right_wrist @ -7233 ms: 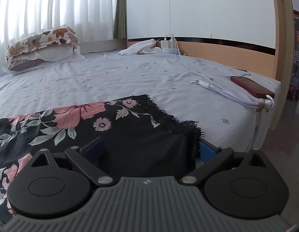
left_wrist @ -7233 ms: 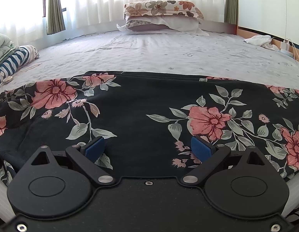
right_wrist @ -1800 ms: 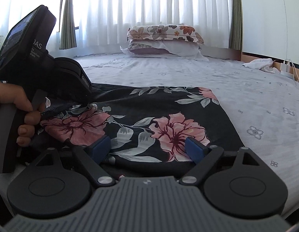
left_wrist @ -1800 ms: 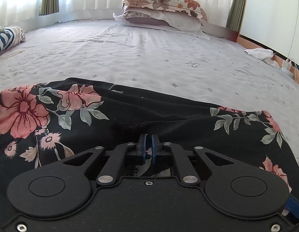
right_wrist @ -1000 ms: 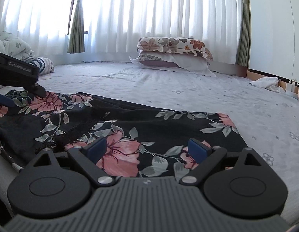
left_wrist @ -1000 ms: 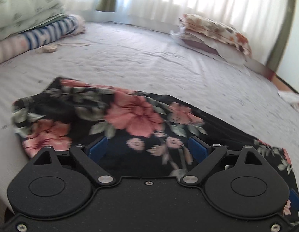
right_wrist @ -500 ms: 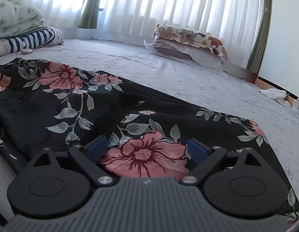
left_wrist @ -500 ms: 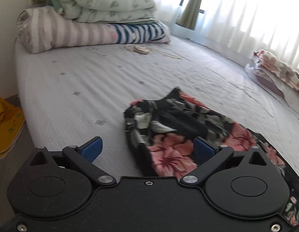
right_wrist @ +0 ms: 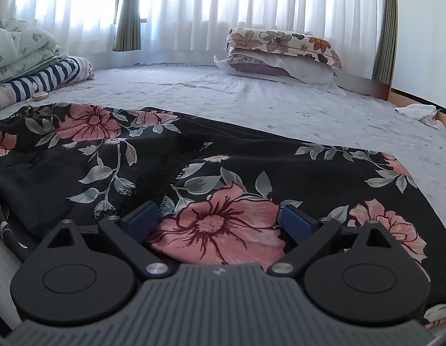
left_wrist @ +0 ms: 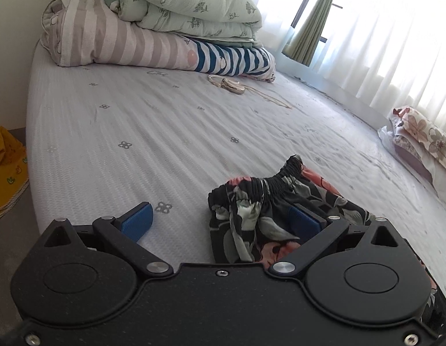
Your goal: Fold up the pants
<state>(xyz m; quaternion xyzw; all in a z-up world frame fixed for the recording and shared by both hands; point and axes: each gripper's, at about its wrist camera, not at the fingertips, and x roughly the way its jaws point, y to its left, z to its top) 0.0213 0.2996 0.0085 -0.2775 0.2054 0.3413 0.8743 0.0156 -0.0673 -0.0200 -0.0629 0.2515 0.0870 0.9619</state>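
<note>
The floral pants (right_wrist: 223, 167) lie doubled along the near edge of the bed (left_wrist: 153, 121), lace hem already laid across, so one fold looks done and more remain, with left gripper (left_wrist: 220, 219) spread at the waistband (left_wrist: 260, 183), right gripper (right_wrist: 217, 216) wide, neither gripping

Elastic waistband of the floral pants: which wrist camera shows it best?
The left wrist view. The gathered black elastic waistband stands bunched up, in full sight, just ahead of the open left gripper. The right wrist view shows only the flat floral pants spread before the open right gripper; no waistband can be made out there.
</note>
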